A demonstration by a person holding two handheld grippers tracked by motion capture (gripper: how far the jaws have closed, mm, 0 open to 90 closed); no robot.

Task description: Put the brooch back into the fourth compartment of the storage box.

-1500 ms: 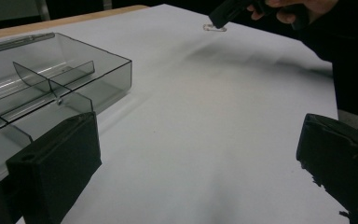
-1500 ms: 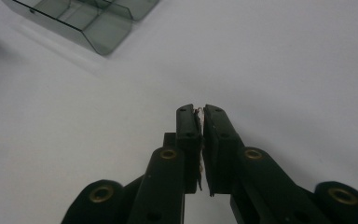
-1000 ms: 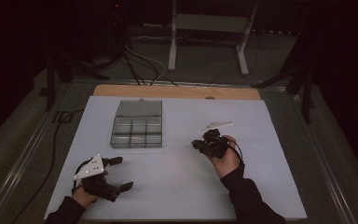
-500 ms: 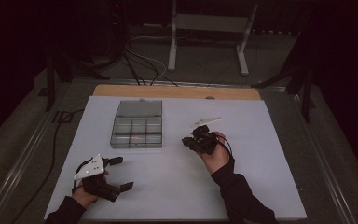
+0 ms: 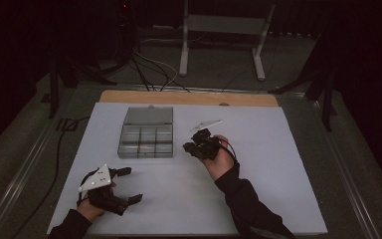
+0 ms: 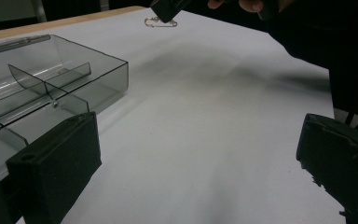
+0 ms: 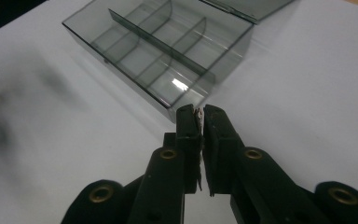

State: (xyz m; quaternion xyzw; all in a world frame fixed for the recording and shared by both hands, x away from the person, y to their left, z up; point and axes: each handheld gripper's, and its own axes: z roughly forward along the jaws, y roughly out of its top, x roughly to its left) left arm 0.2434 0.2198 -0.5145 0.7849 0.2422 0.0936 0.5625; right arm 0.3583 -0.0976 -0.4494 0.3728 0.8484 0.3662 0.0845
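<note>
Left gripper [image 5: 129, 185] rests low on the white table sheet [image 5: 278, 164], jaws spread wide, nothing between them. Ahead of it and to its left stands the clear compartment box [image 5: 145, 140], lid folded back flat behind it, dividers bare as far as can be seen; in the left gripper view the box's near corner [image 6: 121, 70] lies just off the left jaw, with open sheet between the jaws.

Right gripper [image 5: 193, 147] hangs just beside the box's right wall, jaws pressed nearly together, pinching a small safety pin [image 7: 198, 113] at the tips. From the left gripper's side the pin [image 6: 161, 21] dangles from those tips above the sheet. The box's near corner [image 7: 172, 114] sits directly ahead of the right jaws, between pin and compartments. Wooden table edge [image 5: 189, 97] beyond; cables [image 5: 149, 64] and a stand [image 5: 224, 30] on the floor behind.
</note>
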